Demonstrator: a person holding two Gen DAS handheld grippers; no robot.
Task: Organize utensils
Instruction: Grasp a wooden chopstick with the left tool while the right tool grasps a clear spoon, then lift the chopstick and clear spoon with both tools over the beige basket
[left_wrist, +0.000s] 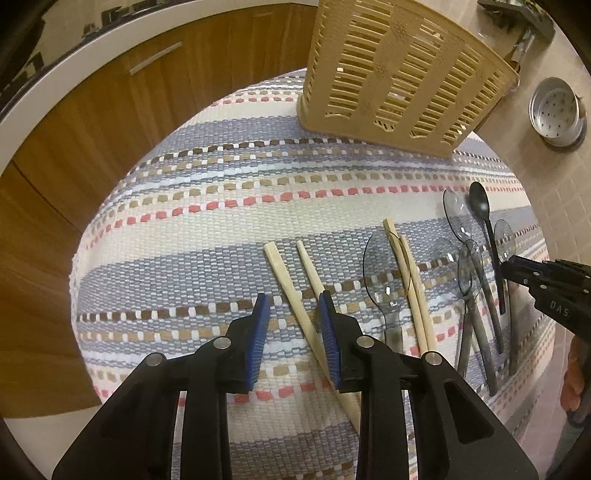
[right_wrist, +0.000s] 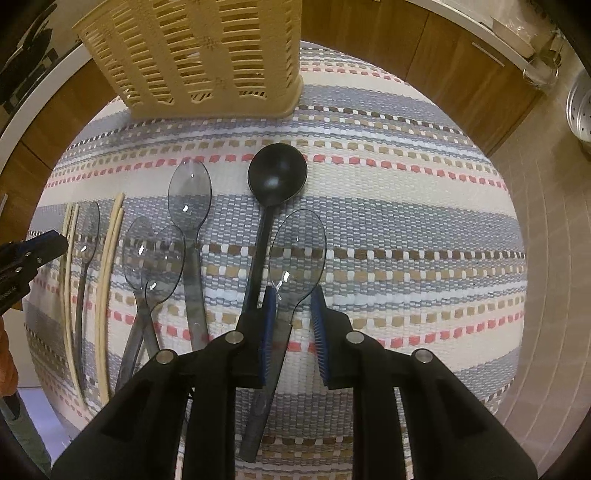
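A beige slotted utensil holder (left_wrist: 399, 77) stands at the far edge of a striped woven mat (left_wrist: 207, 206); it also shows in the right wrist view (right_wrist: 199, 51). My left gripper (left_wrist: 293, 314) is open, its jaws either side of a pair of wooden chopsticks (left_wrist: 295, 284) lying on the mat. A second chopstick pair (left_wrist: 410, 280) lies to the right, beside several clear grey plastic spoons (left_wrist: 382, 273). My right gripper (right_wrist: 293, 310) is open, its jaws straddling the neck of a clear spoon (right_wrist: 295, 251) that lies next to a black spoon (right_wrist: 277, 177). The right gripper also shows in the left wrist view (left_wrist: 517, 266).
Wooden cabinet fronts (left_wrist: 92, 122) with a white countertop edge run behind the mat. A metal perforated strainer (left_wrist: 557, 110) sits on the tiled floor at the right. More clear spoons (right_wrist: 188, 199) and chopsticks (right_wrist: 107, 266) lie left of the right gripper.
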